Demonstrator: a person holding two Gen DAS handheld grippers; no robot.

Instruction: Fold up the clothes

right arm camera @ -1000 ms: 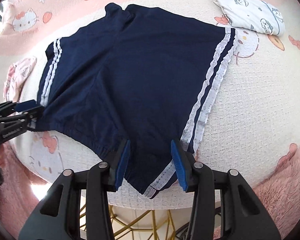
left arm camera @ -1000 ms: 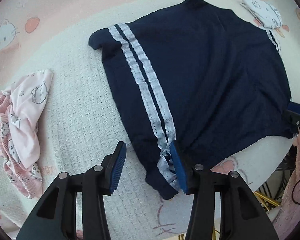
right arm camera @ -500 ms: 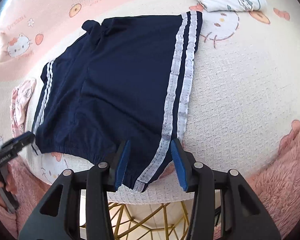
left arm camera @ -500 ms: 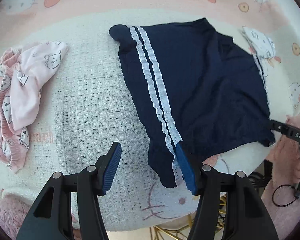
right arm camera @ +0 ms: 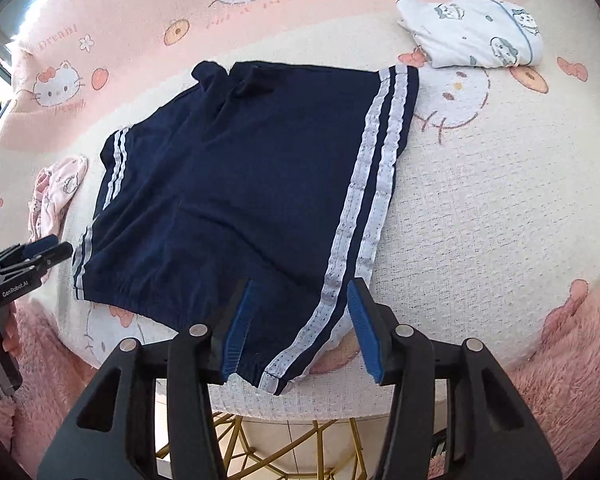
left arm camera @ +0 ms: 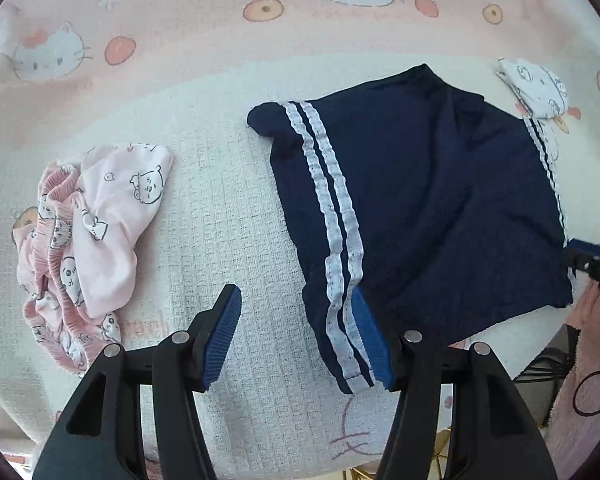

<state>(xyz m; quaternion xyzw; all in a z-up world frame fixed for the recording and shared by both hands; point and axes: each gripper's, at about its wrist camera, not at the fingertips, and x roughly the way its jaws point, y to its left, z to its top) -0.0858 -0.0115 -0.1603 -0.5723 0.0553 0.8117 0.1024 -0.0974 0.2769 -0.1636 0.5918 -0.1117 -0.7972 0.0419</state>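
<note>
The navy shorts point(right arm camera: 240, 184) lie spread flat on the blanket-covered table point(right arm camera: 480, 220), waistband at the near edge and legs pointing away, and both tools have just let go of them. Over the last second the left tool point(left arm camera: 296, 332) has been opening its jaws and pulling up and back, so more of the table shows in its view than a moment ago; its jaws now stand wide, released, with the left waistband corner and its white stripes lying between them against the right-hand pad but unpinched. The right tool point(right arm camera: 300, 328) has also just been opening, to a moderate gap; the right waistband corner sits between its pads, which stand clear on either side, so it holds nothing. This reads as the laying-out step finished: the shorts are smoothed and ready, and the first fold has not begun. A crumpled pink garment point(left arm camera: 88, 232) waits well to the left, and a folded white printed garment point(right arm camera: 476, 32) rests at the far right, apart from the shorts.
</note>
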